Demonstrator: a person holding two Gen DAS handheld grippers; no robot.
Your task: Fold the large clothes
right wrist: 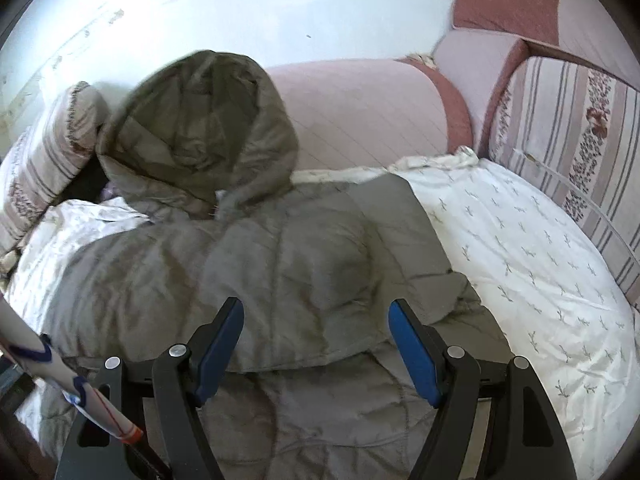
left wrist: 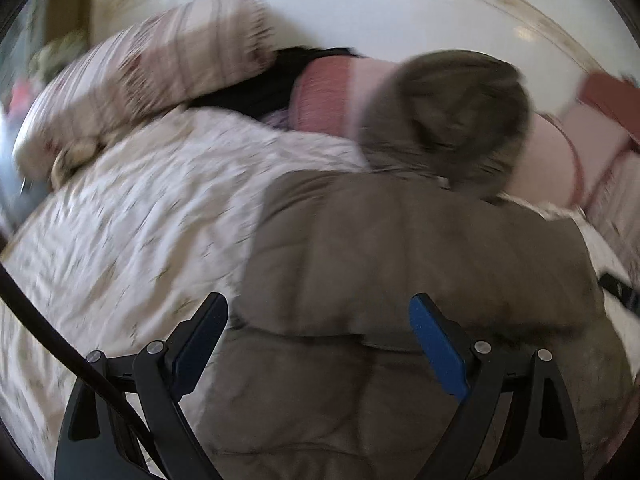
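Note:
A grey-brown quilted hooded jacket lies on a bed with a white patterned sheet. Its hood stands up against the pink cushions at the back. The jacket's sides are folded inward over its body. It also shows in the blurred left wrist view, with the hood at the back. My left gripper is open and empty, just above the jacket's lower left part. My right gripper is open and empty, above the jacket's lower middle.
A striped floral pillow lies at the back left, also in the left wrist view. Pink cushions and a striped sofa back border the bed. A black cable crosses the left wrist view. A white sleeve shows at lower left.

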